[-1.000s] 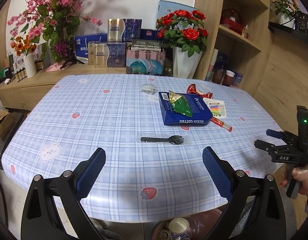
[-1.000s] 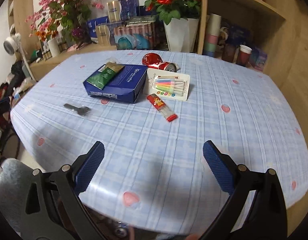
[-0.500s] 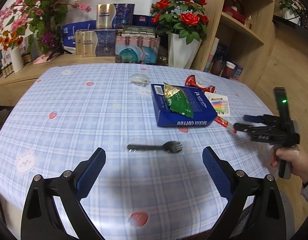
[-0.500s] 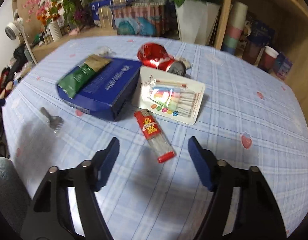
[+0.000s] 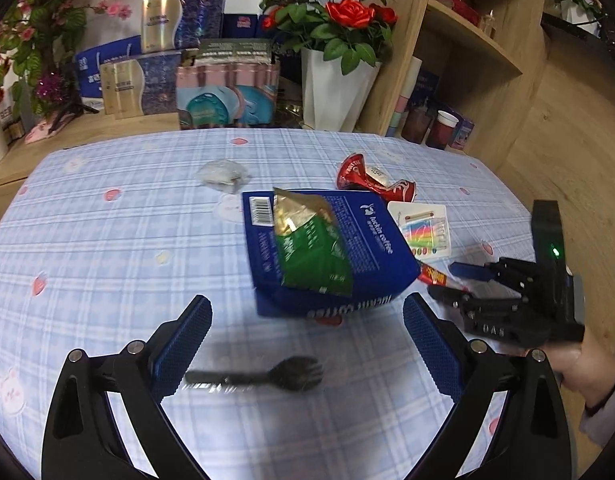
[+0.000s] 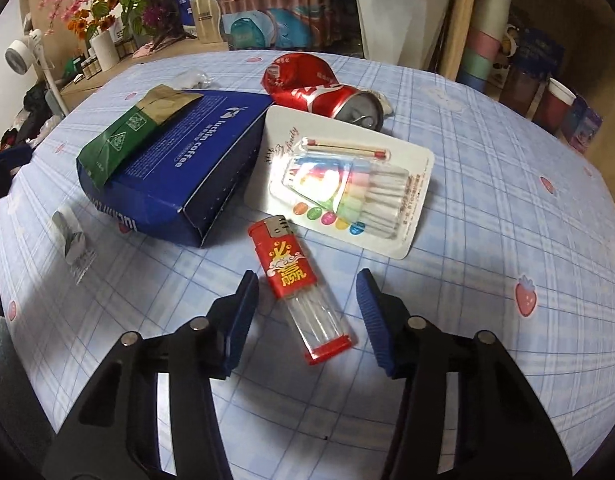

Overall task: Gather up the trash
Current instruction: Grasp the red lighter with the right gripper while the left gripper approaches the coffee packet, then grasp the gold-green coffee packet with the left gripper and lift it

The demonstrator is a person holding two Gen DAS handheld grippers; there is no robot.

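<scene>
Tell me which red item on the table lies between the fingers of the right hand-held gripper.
The red and clear plastic lighter. The crushed red drink can lies farther back, beyond the white candle pack.

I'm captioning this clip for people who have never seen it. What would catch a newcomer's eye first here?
Probably the red lighter lying on the checked tablecloth between the pads of the right gripper, whose jaws have just been closing but do not touch it yet. Behind it sit a blue coffee box with a green sachet on top, a crushed red can and a candle pack.
</scene>
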